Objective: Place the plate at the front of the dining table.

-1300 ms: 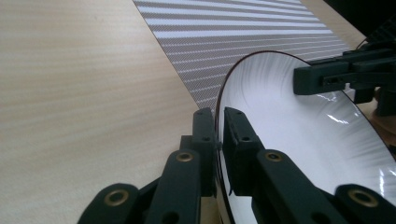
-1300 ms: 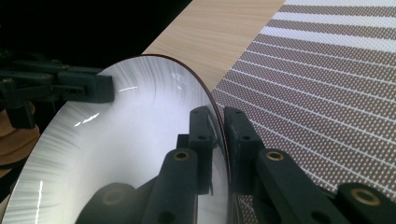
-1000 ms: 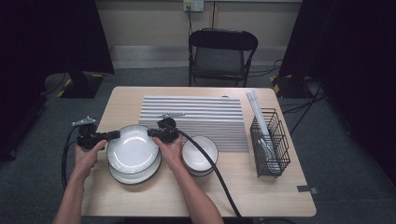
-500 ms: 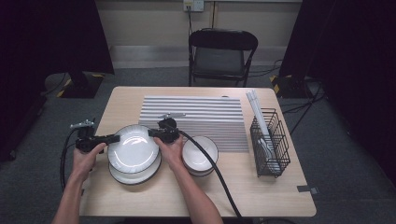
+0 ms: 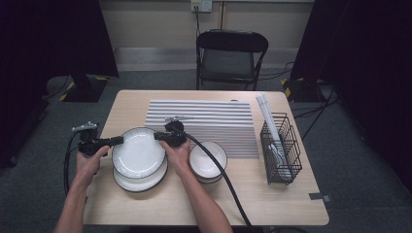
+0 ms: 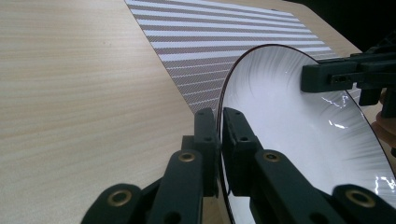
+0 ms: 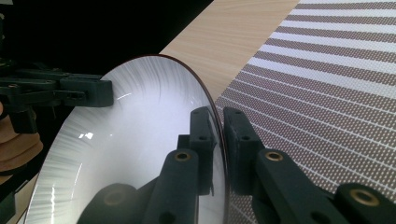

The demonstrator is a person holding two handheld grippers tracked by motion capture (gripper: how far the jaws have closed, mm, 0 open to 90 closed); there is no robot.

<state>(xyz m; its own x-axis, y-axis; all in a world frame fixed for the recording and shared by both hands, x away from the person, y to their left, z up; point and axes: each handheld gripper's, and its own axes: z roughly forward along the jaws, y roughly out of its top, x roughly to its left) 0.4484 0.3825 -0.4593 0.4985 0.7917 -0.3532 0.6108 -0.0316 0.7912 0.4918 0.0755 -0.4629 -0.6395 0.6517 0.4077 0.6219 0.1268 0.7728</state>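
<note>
Two grippers are pinching one white plate (image 5: 138, 151) by opposite edges of its rim: the left gripper (image 5: 118, 141) is clamping the left edge and the right gripper (image 5: 158, 136) is clamping the right edge. The left gripper's jaws have just been closing, with the rim between them. In the left gripper view the dark-edged rim is sitting squeezed between the two black pads (image 6: 205, 140), and the right gripper view is showing the same on the far side, pads (image 7: 236, 140) pressed to either face of the rim. The plate is sitting above a second plate (image 5: 141, 178) near the front left of the table (image 5: 272, 194), just left of a small bowl (image 5: 208, 160) and in front of the striped mat (image 5: 204, 121); whether it is touching the one under it cannot be told.

The person is probably lifting the top plate off the stack. To do this well, both hands are needing to rise together and at an even rate, so the plate is not tilting or twisting in a thin two-point hold. A glazed rim is likely to be slippery, so steady pressure and a slow, level lift are looking wise. The right forearm is passing close to the bowl, so any sideways carry should be clearing it. The wire rack (image 5: 281, 150) is standing well apart at the right.
</note>
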